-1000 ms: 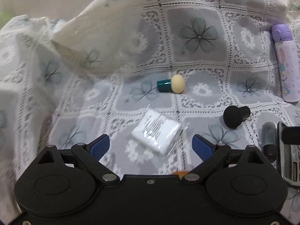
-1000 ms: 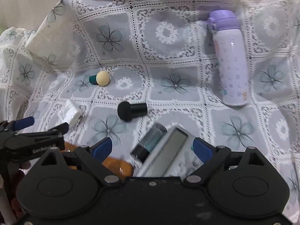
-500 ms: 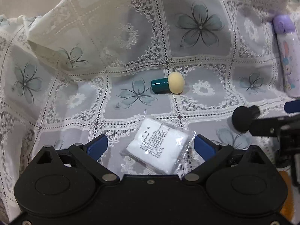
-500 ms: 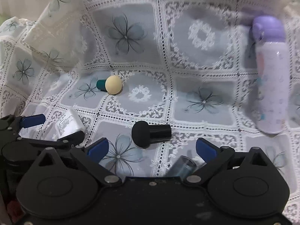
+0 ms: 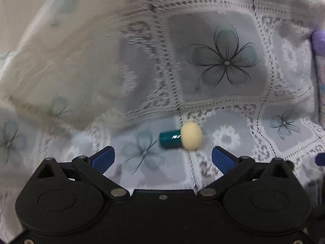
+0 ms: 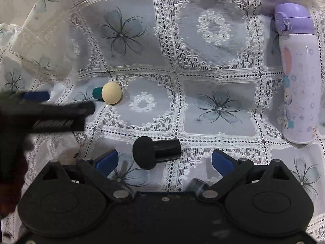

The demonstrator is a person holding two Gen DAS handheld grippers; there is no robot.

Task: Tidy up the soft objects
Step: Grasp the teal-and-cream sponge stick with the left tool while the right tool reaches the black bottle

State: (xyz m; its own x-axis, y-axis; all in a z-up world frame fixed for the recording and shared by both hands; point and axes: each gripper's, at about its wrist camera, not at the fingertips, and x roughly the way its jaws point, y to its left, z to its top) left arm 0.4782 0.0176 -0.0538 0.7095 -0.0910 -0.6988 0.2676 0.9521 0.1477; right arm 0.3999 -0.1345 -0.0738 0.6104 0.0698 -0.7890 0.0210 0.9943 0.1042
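A cream makeup sponge on a teal handle point(image 5: 180, 138) lies on the lace cloth just ahead of my left gripper point(image 5: 162, 158). Its jaws are opening, with nothing between the blue pads. In the right wrist view the same sponge point(image 6: 110, 95) lies beside the blurred left gripper fingers point(image 6: 61, 111). A black makeup sponge point(image 6: 156, 152) lies on its side between the tips of my right gripper point(image 6: 164, 160). That gripper is open, and neither pad touches the sponge.
A purple-capped bottle point(image 6: 296, 71) lies at the right, also at the edge of the left wrist view point(image 5: 319, 40). A clear tube end point(image 6: 198, 185) shows under the right gripper. The lace cloth point(image 5: 223, 61) rises in a cream fold point(image 5: 61, 61) at the left.
My left gripper moved forward past the white packet, which has left its view, up to the cream sponge. My right gripper came forward and down over the black sponge. Both jaws spread wider.
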